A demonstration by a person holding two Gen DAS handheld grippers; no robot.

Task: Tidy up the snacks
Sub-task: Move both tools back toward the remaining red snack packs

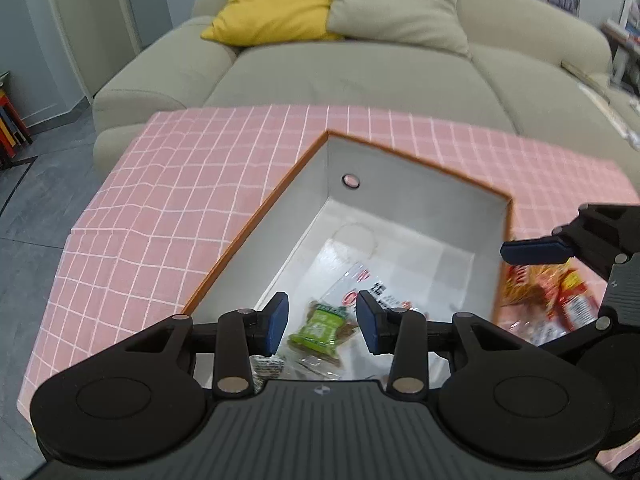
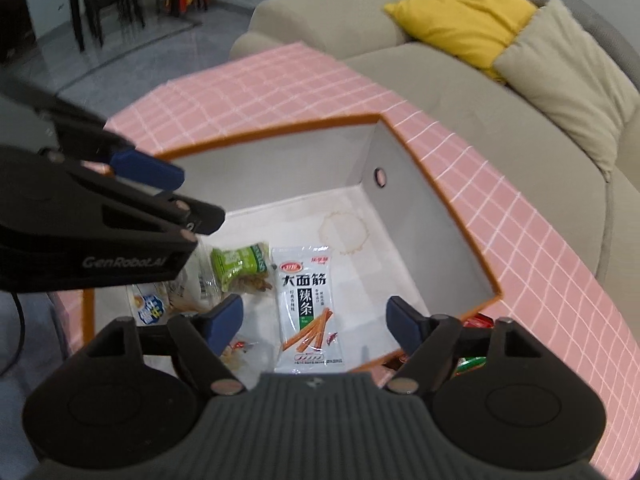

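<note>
An open orange-edged box (image 2: pixel 452 216) with pale grey inner walls sits on a worktop covered by a pink checked cloth (image 1: pixel 168 184), in front of a beige sofa (image 1: pixel 360 76) with a yellow cushion (image 1: pixel 276 0).

Several snack packets lie flat on the box floor. The largest is a white spicy-strip packet (image 2: pixel 308 304) printed with Chinese characters and orange sticks. In the right wrist view its long axis runs from the far side of the box towards the camera, with the printed top edge at the far end. It lies below and between the fingers of the right gripper (image 2: pixel 316 320), nearer the left one, and touches neither. Those fingers stand wide apart and hold nothing.

To the left of that packet lies a small green packet (image 2: pixel 240 266), crumpled and tilted, its long axis slanting across the floor. In the left wrist view it shows in the gap between the fingers of the left gripper (image 1: pixel 322 322), lower down on the box floor and apart from them. Those fingers are partly spread and empty.

A blue-and-white packet (image 2: pixel 150 306) lies near the left box wall, partly hidden by the left gripper. Outside the box, just beside its near right wall, red and orange packets (image 1: pixel 552 292) rest on the cloth.
</note>
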